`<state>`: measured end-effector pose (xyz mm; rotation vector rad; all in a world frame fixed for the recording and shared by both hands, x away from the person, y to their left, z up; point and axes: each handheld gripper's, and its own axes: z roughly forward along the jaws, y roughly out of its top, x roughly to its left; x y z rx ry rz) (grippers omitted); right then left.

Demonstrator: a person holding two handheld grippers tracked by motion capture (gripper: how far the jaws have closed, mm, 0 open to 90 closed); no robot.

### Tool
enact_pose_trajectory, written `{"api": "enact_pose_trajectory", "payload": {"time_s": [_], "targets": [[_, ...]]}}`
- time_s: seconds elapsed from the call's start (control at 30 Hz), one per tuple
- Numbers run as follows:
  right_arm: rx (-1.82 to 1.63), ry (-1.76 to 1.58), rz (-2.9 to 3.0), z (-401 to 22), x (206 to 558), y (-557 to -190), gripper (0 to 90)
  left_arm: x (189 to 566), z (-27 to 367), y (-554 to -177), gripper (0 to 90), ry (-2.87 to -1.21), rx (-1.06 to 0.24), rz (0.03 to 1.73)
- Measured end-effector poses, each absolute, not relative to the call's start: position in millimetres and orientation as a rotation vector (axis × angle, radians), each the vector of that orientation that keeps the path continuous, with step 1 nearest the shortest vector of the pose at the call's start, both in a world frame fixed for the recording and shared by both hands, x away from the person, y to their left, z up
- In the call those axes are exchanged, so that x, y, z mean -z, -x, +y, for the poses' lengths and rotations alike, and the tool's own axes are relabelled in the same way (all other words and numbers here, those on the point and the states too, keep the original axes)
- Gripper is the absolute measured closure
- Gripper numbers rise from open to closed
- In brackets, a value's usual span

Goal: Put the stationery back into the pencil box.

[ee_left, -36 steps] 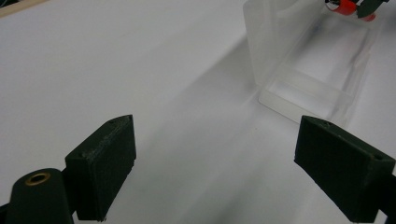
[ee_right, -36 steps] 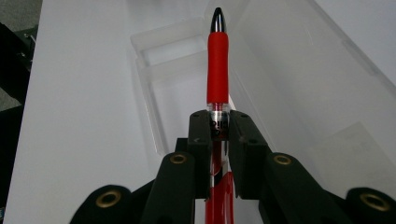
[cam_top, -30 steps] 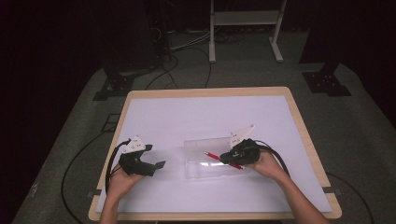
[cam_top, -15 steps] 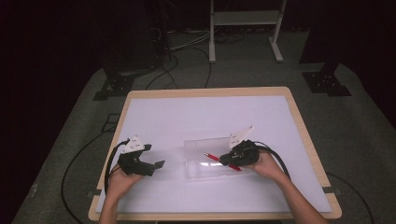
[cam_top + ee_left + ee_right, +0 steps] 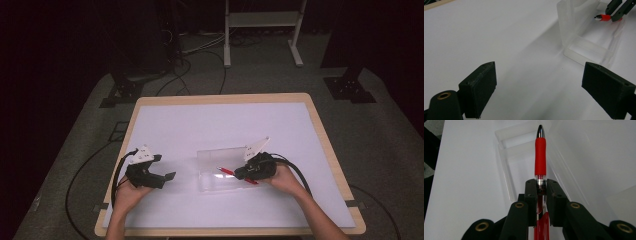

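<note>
A red pen [image 5: 540, 155] with a silver tip is clamped lengthwise between the jaws of my right gripper [image 5: 541, 185], which is shut on it. In the high view the right gripper [image 5: 241, 173] holds the pen [image 5: 225, 171] over a clear plastic box [image 5: 220, 159] in the middle of the table. The pen's tip points toward the box's far end [image 5: 521, 133]. My left gripper [image 5: 169, 177] rests at the table's left side, apart from the box, open with nothing between its pads [image 5: 480, 87]. In the left gripper view the box [image 5: 584, 47] and the pen's tip [image 5: 602, 17] lie ahead to the right.
The table has a white top [image 5: 220, 125] with a wooden rim [image 5: 225, 98]. Black cables [image 5: 80, 175] trail from both grippers over the table's edges. Stand bases [image 5: 350, 87] and a metal frame [image 5: 260, 30] stand on the grey floor behind the table.
</note>
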<state>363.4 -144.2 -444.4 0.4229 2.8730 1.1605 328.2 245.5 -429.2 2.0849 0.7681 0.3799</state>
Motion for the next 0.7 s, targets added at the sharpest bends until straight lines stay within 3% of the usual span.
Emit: {"api": "enact_pose_trajectory", "payload": {"time_s": [0.7], "targets": [[-1.124, -0.448, 2.906, -142.3, 454.8, -362.7, 78.6, 429.0, 244.3, -329.4, 11.9, -2.079, -0.372, 0.766]]}}
